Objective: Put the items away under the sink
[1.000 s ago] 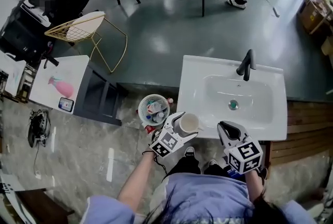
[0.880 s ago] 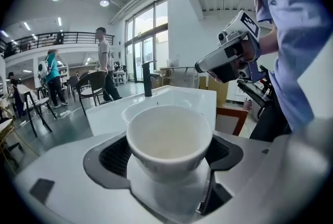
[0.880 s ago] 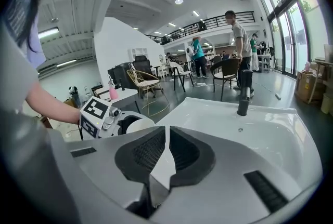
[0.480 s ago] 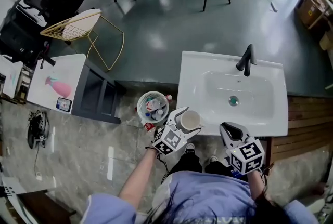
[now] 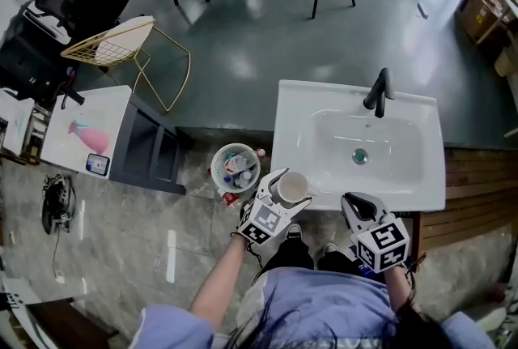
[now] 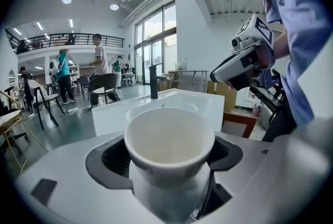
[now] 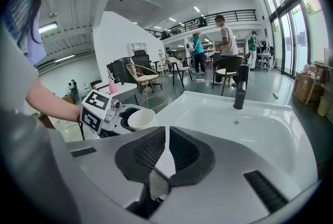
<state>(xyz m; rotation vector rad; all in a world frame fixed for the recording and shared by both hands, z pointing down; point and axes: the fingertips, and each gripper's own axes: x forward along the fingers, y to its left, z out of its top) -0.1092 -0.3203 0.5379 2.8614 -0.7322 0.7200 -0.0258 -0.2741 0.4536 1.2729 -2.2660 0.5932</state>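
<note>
The white sink (image 5: pixel 295 108) is just beyond you, so hold the left gripper (image 5: pixel 290 193) level, jaws pinching the white cup (image 5: pixel 293 187) upright at the basin's near-left edge, and lower it past that edge. The right gripper (image 5: pixel 358 204), pressed together on nothing, looks free for any door. The space under the sink is hidden by the basin and your body.

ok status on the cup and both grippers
Left hand-held gripper shut on white cup, near sink front-left corner. Right hand-held gripper shut, empty. Under-sink space unseen.
</note>
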